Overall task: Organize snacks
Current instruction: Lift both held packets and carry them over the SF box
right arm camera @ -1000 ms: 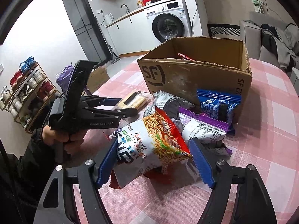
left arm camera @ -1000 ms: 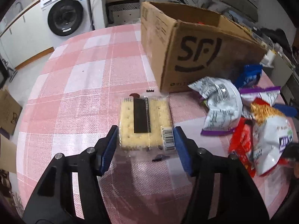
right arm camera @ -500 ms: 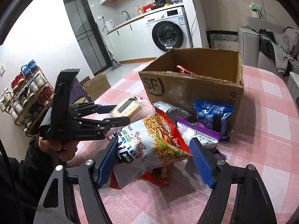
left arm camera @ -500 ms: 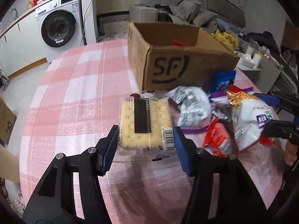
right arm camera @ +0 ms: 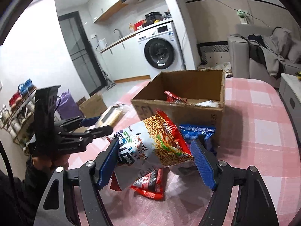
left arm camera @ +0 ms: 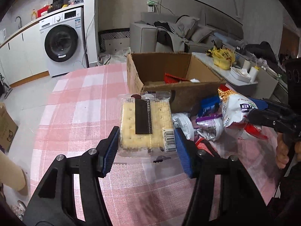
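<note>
Snacks on the way to storage: a clear-wrapped cracker pack is clamped between the blue pads of the left gripper, jaws fairly narrow, lifted above the pink checked table. The right gripper, jaws about half open, pinches a noodle-snack bag by its sides, above the loose packets lying near the table's right edge. The open cardboard box, already holding a red packet, stands toward the table's far edge. Both loads should probably clear the box's near rim before release. The two tools sit close together; the table's left half offers free room.
</note>
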`<state>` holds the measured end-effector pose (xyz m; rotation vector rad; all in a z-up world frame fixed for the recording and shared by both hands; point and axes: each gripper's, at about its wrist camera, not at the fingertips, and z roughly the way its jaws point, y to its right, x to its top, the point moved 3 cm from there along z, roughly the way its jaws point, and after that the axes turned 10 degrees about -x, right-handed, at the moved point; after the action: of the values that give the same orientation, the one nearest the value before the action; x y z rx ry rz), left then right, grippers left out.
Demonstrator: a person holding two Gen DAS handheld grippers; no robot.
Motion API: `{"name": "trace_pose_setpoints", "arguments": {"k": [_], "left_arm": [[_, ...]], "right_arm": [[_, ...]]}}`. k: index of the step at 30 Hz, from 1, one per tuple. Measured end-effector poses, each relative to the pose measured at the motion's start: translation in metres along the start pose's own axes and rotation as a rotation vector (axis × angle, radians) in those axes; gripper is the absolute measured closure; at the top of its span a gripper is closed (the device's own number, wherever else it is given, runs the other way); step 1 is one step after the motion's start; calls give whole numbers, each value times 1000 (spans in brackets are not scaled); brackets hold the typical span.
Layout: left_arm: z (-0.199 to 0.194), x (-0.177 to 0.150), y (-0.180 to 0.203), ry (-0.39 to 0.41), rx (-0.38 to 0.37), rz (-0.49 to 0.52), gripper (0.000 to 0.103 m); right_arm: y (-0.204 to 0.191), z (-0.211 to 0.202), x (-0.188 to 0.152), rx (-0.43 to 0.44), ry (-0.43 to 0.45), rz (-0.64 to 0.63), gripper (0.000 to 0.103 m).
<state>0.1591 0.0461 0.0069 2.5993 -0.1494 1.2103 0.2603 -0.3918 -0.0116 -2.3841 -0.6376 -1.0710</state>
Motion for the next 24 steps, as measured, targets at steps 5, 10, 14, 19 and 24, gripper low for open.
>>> {"name": "trace_pose_setpoints", "arguments": {"k": [5, 10, 14, 19, 24], "left_arm": [[-15, 15, 5, 40, 2, -12, 48], [-22, 33, 12, 72, 5, 1, 48], [-26, 47, 17, 88, 2, 7, 48], [-21, 63, 18, 95, -3, 8, 48], [-9, 73, 13, 90, 0, 4, 48]], "right_arm": [[7, -7, 14, -36, 28, 12, 26], [16, -10, 23, -72, 42, 35, 26], [24, -11, 32, -87, 58, 64, 26], [31, -11, 41, -107, 79, 95, 26], [34, -1, 50, -117, 80, 119, 26]]}}
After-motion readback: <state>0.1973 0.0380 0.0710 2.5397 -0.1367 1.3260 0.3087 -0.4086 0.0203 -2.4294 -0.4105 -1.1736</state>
